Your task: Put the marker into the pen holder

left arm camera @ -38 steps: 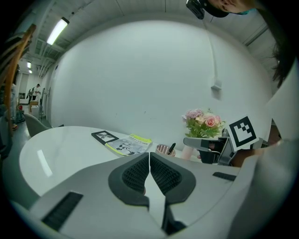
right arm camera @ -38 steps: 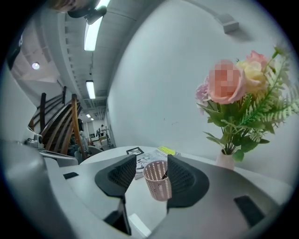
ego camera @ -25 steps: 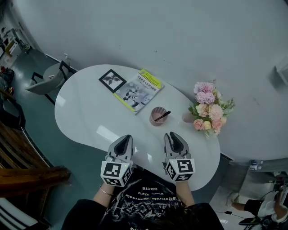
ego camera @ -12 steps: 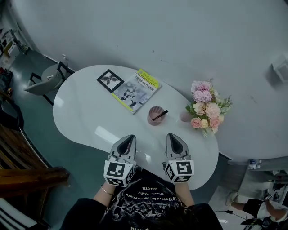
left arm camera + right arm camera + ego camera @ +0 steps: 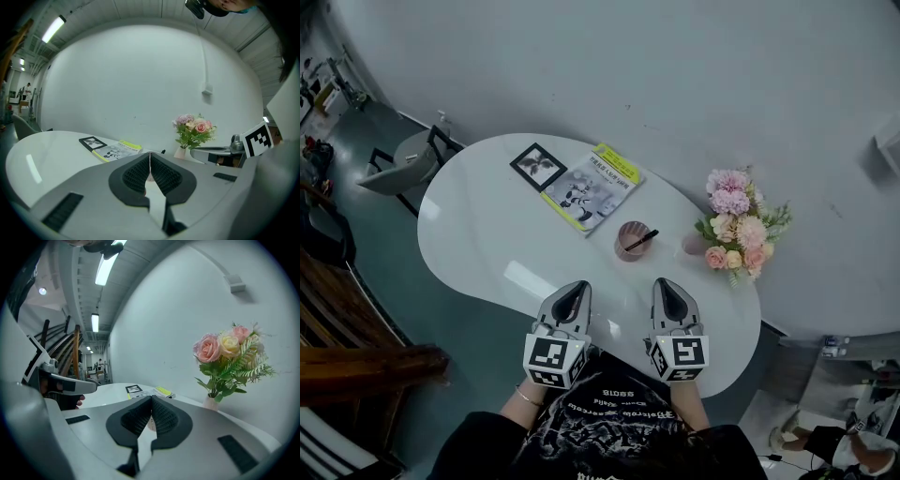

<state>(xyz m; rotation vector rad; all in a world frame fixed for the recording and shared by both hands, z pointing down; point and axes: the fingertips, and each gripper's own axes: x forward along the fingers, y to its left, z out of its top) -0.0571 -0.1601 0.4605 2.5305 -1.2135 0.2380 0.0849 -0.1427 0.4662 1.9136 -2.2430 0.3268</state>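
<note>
White table (image 5: 487,225): marker (image 5: 641,240) in pen holder (image 5: 627,247); left tool (image 5: 577,288) closed empty, right tool (image 5: 664,285) newly closed, empty.

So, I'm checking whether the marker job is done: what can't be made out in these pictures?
Marker: lower end hidden inside the pen holder, head view.
Pen holder: mostly behind the shut jaws of the left gripper, left gripper view.
Booklet print: too small, head view.
Vase: partly covered by the flowers, head view.

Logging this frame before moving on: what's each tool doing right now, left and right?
Left tool: closed, holding nothing.
Right tool: closed, holding nothing.
</note>
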